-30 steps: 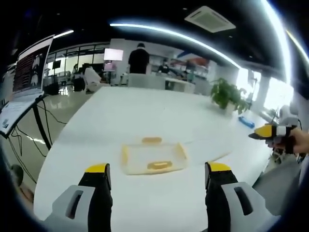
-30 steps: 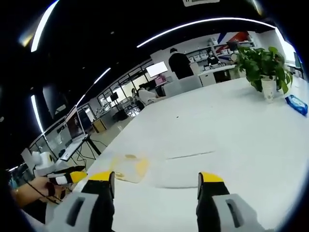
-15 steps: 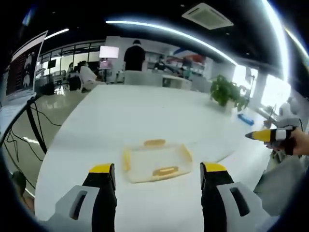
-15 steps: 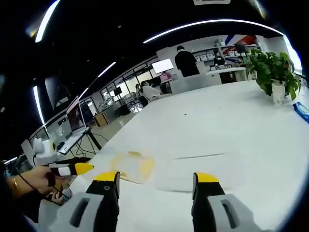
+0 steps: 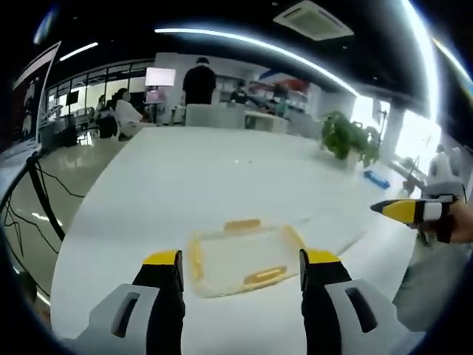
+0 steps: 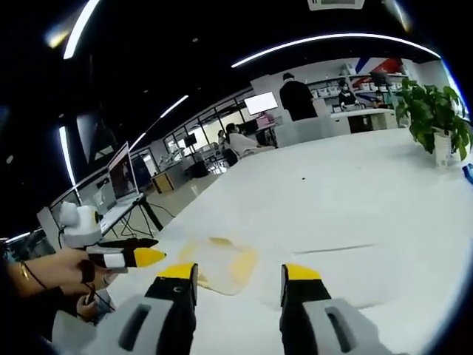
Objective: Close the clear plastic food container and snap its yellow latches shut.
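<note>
Clear plastic food container [image 5: 240, 251] lies flat near the tabletop's [image 5: 185, 170] near edge, lid on. Yellow latches [image 5: 264, 276] on its sides; whether snapped, cannot tell.

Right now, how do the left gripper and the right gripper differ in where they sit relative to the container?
The left gripper points straight at the clear container, which lies between its yellow tips. The right gripper comes from the side, with the container off toward its left jaw. Both are open, apart from the container, above the white table.

light: bright ceiling strips [image 5: 251, 46] | glare: white table [image 5: 207, 177] washed out | edges: fisheye bending, soft blur
</note>
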Motion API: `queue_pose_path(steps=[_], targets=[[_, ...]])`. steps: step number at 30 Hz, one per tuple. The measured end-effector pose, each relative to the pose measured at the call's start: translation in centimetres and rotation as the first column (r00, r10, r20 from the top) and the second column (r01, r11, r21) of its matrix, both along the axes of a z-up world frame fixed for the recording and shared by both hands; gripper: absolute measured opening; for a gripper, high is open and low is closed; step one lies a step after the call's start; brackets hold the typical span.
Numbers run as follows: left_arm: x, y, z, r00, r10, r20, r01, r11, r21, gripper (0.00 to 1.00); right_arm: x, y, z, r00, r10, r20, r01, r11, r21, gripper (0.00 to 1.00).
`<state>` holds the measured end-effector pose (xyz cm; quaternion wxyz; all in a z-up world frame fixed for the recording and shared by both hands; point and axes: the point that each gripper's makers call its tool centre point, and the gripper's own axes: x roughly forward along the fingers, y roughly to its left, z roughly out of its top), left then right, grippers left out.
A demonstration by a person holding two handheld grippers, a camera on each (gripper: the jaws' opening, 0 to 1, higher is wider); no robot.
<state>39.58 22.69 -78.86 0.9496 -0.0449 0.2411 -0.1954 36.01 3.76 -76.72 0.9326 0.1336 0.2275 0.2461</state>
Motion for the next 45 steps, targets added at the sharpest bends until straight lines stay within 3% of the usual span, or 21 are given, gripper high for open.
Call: queue_pose_path(steps=[9,22,26,30,33,37,45], targets=[[0.4,0.6,-1.6,1.0,-0.007,-0.007,0.007,0.999,0.045,0.59,1.0,1.5,-1.4,0.999,0.035,-0.012,-0.035,0.999,-0.02,0.42],[1.2,0.6,-2.9,0.999,-0.019,-0.035,0.021,0.998,0.062,0.55,3.1,3.7,-1.7,1.0,0.03,0.007,-0.03,0.999,-0.016,0.39],[1.6,0.4,-3.1,0.999,-0.027,-0.034,0.03,0.998,0.062,0.54,3.4,4.4,-2.4,0.998,0.051,0.023,-0.049,0.996,-0.079,0.35],[2.1,0.3,-3.4,0.999,-0.036,-0.038,0.039,0.997,0.073,0.53,3.6,4.9,-3.2,0.998,0.06,0.005,-0.059,0.995,-0.082,0.35],[2.4,0.4,-3.5,0.999,-0.03,-0.04,0.032,0.997,0.072,0.52,3.9,5.3,-3.4,0.992,0.115,0.046,-0.105,0.977,-0.184,0.34],[2.6,0.4,-3.9,0.998,-0.027,-0.048,0.03,0.996,0.079,0.49,4.3,5.6,-4.3,0.996,0.088,0.017,-0.084,0.986,-0.147,0.33],[2.4,0.3,-4.5,0.998,-0.032,-0.061,0.038,0.995,0.089,0.47,4.5,5.8,-5.4,0.996,0.094,-0.008,-0.094,0.983,-0.16,0.32]])
